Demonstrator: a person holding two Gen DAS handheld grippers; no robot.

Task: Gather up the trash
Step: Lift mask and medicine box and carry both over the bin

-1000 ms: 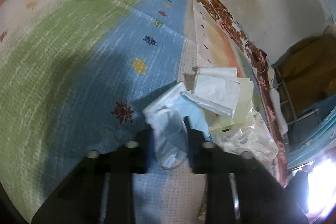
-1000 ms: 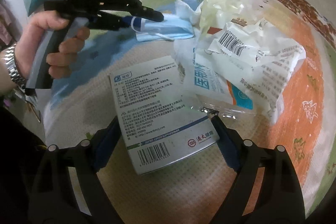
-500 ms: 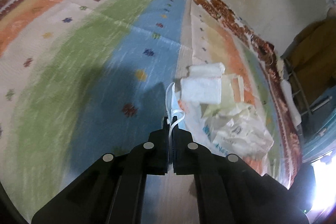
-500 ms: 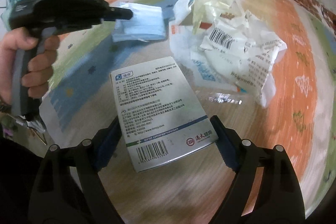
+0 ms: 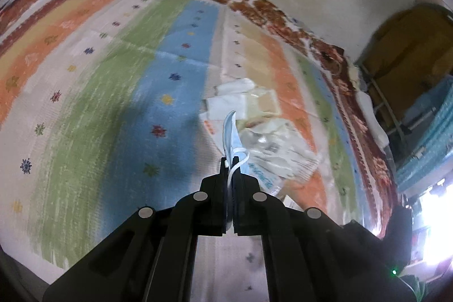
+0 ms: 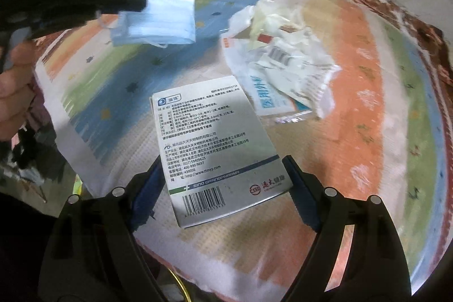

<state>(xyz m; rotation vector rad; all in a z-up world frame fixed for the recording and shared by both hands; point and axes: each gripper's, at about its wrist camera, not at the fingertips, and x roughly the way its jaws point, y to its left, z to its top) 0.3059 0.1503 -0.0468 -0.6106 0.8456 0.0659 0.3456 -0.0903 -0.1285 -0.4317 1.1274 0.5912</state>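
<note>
Across the whole surface a striped woven mat (image 5: 119, 92) in green, blue, orange and cream bands with small flower motifs is spread; whether it covers a bed or the floor cannot be told. On its cream and orange bands a heap of crumpled white and translucent plastic wrappers (image 6: 286, 67) is piled, with a barcode and large blue characters seen on them, too blurred to be read.

Between the two blue-padded fingers of the right claw (image 6: 223, 188) a flat grey-white cardboard medicine box (image 6: 218, 149) is gripped by its near edges, its far end pointed toward the heap. Chinese text, "SINO GRANDPHARMA", "http://www.ttmyy.com", "400-990-9697", "430056" and a barcode are printed on its upper face.

Above the mat, well apart from the heap, a pale blue pleated disposable face mask (image 6: 158, 19) is pinched at one end by the left claw (image 5: 230, 163), whose jaws are clenched on it. From the left wrist view the mask (image 5: 230, 132) is seen edge-on, standing out past the fingertips, with a white ear loop trailing back between them. The left claw's handle is grasped by a bare hand (image 6: 14, 104) at the left edge of the right wrist view.
</note>
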